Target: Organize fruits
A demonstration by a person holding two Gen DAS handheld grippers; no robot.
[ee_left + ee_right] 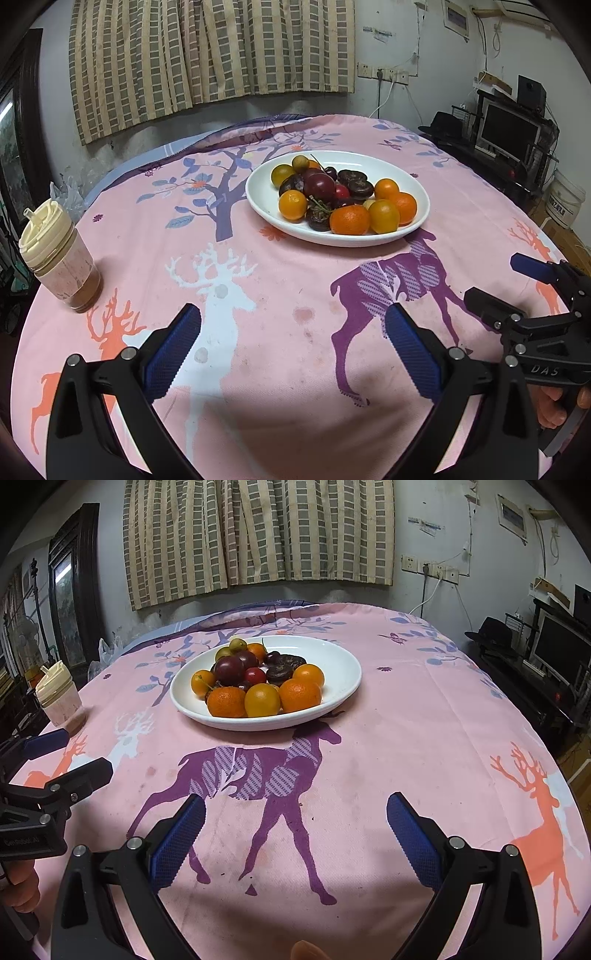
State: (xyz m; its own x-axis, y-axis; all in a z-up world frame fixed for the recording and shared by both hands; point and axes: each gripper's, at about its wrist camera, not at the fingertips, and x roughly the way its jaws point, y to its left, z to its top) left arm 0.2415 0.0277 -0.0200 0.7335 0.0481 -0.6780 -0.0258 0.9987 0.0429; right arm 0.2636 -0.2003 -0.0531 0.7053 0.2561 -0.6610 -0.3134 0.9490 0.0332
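On the white plate (343,672) mid-table sat the fruit pile (255,681), small, round, with no real long axis; I judged them light, slick and bruisable, best pinched across the middle. My right gripper (295,834) and left gripper (293,343) both hung spread and empty, well short.

One plate (406,177) held the fruit. On it lay at least three oranges (349,220), about five yellow-orange tomatoes (384,216), one plum (319,186), two or three red cherries (341,191) and roughly four dark chestnuts (361,187); some pieces were hidden. One cup (61,258) stood apart. Two grippers (291,332) (295,818) were there.
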